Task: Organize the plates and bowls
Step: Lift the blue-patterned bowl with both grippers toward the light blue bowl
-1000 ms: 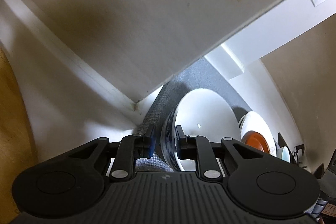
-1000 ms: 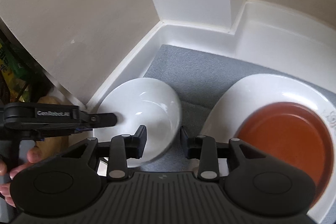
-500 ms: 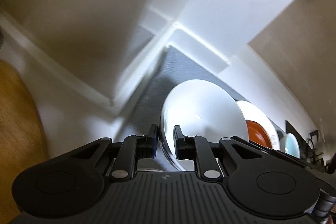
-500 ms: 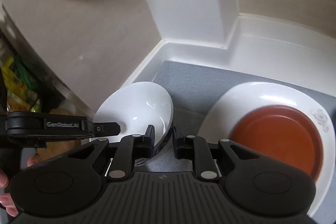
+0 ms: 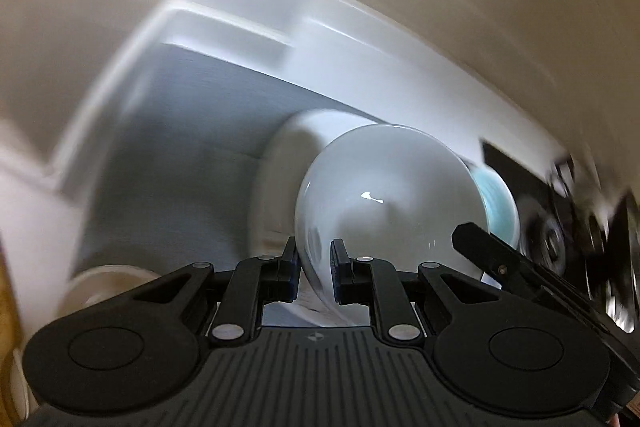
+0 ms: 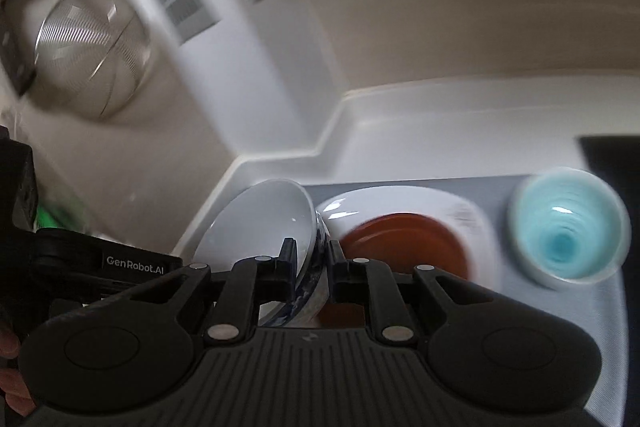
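Both grippers grip one white bowl (image 5: 384,195) with a blue-patterned outside, holding it tilted above the grey mat (image 5: 192,131). My left gripper (image 5: 314,255) is shut on its near rim. In the right wrist view my right gripper (image 6: 312,255) is shut on the opposite rim of the bowl (image 6: 260,227). Just right of it lies a white plate (image 6: 400,195) with a red-brown plate (image 6: 404,243) on it. A light-blue bowl (image 6: 568,231) stands further right on the mat.
A metal mesh strainer (image 6: 92,47) hangs at the upper left by a vented white wall. A raised white ledge (image 6: 440,131) borders the mat at the back. A beige dish (image 5: 104,283) sits low at the left. Dark blurred kitchenware (image 5: 580,235) fills the right.
The right gripper's jaws have shut on the bowl's rim. Both grippers have lifted the bowl and carried it right, toward the plates; the light-blue bowl has come into view.
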Demonstrator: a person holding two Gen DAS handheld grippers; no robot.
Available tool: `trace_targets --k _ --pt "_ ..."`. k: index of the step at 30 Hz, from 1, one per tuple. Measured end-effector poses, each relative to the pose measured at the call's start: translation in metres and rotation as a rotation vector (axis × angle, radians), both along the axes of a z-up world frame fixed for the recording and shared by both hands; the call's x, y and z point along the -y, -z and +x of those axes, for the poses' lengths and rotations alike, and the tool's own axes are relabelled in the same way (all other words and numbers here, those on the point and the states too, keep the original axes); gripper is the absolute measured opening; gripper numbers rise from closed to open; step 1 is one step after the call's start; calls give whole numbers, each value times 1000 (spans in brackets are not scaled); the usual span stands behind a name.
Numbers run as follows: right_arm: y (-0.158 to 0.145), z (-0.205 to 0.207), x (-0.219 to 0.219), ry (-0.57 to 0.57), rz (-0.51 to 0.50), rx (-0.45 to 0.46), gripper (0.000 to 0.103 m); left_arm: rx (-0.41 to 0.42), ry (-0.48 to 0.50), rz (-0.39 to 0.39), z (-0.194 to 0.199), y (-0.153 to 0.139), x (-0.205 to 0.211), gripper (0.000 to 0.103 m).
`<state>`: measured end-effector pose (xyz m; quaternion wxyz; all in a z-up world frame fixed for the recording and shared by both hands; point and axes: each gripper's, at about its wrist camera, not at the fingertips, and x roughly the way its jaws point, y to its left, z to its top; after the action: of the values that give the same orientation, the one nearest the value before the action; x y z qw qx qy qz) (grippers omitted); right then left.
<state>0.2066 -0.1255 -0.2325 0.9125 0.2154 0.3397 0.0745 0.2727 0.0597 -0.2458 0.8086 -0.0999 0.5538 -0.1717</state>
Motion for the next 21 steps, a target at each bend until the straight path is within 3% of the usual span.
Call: trace_targets --k 8,17,21 --pt "9 -56 89 210 80 45 16 33 189 34 -11 -16 100 16" --pt "10 -81 136 289 52 71 17 17 243 44 -22 -16 157 16" --pt "14 -82 152 323 60 71 17 31 254 82 -20 -23 181 16"
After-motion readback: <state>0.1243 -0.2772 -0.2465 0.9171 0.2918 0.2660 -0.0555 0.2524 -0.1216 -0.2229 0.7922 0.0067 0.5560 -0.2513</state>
